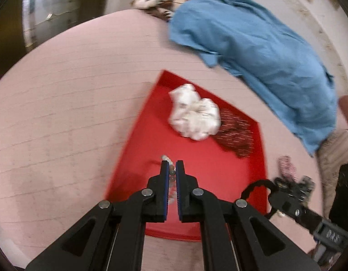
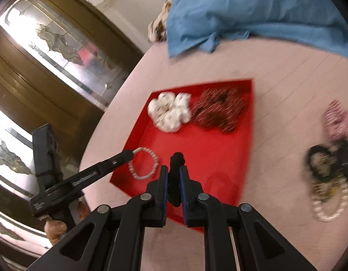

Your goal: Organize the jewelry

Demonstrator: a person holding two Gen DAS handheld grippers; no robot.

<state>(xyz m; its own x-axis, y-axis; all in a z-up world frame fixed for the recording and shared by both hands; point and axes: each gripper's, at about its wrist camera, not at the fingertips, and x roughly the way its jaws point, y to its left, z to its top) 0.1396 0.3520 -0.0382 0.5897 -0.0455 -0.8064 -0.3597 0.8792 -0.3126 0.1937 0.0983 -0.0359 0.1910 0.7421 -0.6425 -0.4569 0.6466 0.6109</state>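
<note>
A red tray (image 1: 205,149) (image 2: 210,149) lies on the pink round table. In it sit a white scrunchie (image 1: 194,118) (image 2: 169,111) and a dark red scrunchie (image 1: 236,135) (image 2: 219,110). My left gripper (image 1: 172,164) (image 2: 131,154) is shut on a pale bead bracelet (image 1: 171,169) (image 2: 143,163), holding it over the tray's near left part. My right gripper (image 2: 174,169) (image 1: 275,185) is shut on a black hair tie (image 2: 175,178) (image 1: 257,186) above the tray's near edge.
A blue cloth (image 1: 259,52) (image 2: 253,11) covers the table's far side, with a patterned cloth (image 1: 160,0) behind it. To the right of the tray lie a pink scrunchie (image 2: 338,122) (image 1: 286,167), a black-and-gold scrunchie (image 2: 327,169) and a pearl bracelet (image 2: 329,210). A glass-panelled door (image 2: 49,67) stands to the left.
</note>
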